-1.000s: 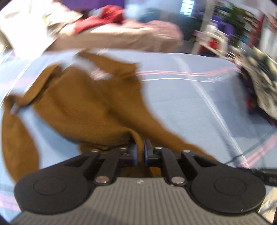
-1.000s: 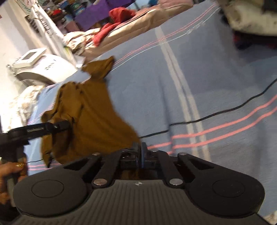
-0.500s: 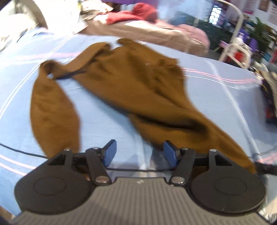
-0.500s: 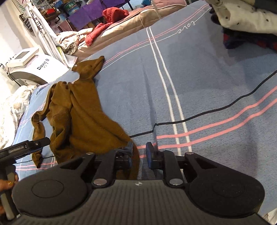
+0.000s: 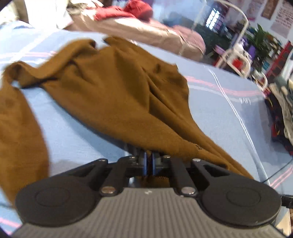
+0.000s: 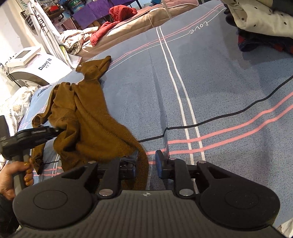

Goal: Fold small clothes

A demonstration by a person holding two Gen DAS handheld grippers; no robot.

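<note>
Surface: blue bedsheet with pink and white stripes over a bed; a thin black cable crosses it.
Garment: rumpled brown knit garment lies on the sheet's left part, one strip trailing toward the right tool.
Left tool: pads pressed together, pinching the garment's near edge.
Right tool: jaws spread, the brown strip lying between them, gripped by neither.
Room: red jacket on a beige mattress beyond; white machine at left; pile of clothes at right.
</note>
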